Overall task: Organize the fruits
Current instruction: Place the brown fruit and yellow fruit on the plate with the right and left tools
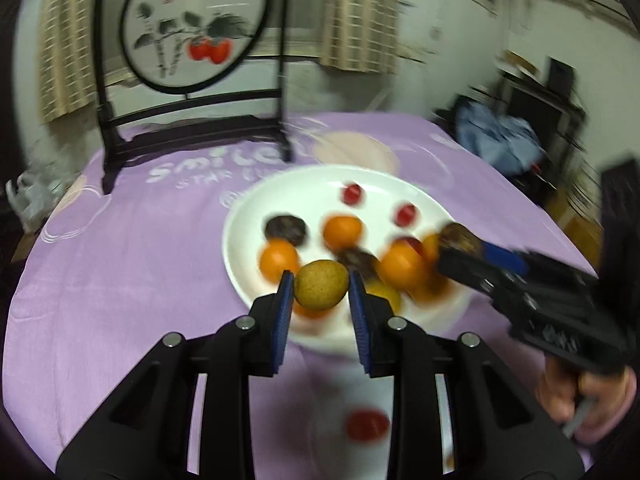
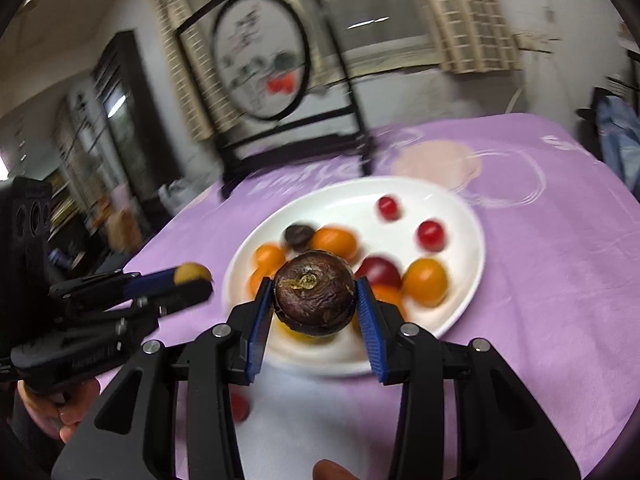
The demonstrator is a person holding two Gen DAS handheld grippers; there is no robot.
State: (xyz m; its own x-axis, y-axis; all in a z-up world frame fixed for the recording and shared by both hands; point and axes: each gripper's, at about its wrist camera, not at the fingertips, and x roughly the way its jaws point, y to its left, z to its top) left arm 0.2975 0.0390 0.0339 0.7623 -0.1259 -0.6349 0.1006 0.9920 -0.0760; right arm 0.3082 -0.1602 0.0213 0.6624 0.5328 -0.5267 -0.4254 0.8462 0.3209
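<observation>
A white plate (image 1: 280, 188) on the purple cloth holds several fruits: oranges (image 1: 343, 232), small red ones (image 1: 353, 194) and a dark brown one (image 1: 285, 229). My left gripper (image 1: 320, 285) is shut on a yellow-green round fruit (image 1: 320, 283), lifted above the plate's near rim. My right gripper (image 2: 316, 298) is shut on a dark brown wrinkled fruit (image 2: 314, 297) over the plate (image 2: 460, 216). Each gripper shows in the other's view: the right gripper (image 1: 460, 242) at right, the left gripper (image 2: 192, 280) at left. A second white plate (image 2: 304, 412) lies near, with a red fruit (image 1: 367, 424) on it.
A black wooden stand with a round painted screen (image 1: 192, 24) rises at the table's far left. The purple cloth (image 1: 120, 280) covers the round table. A blue garment (image 1: 496, 140) hangs on a chair beyond the right edge. A hand (image 1: 588, 404) grips the right tool.
</observation>
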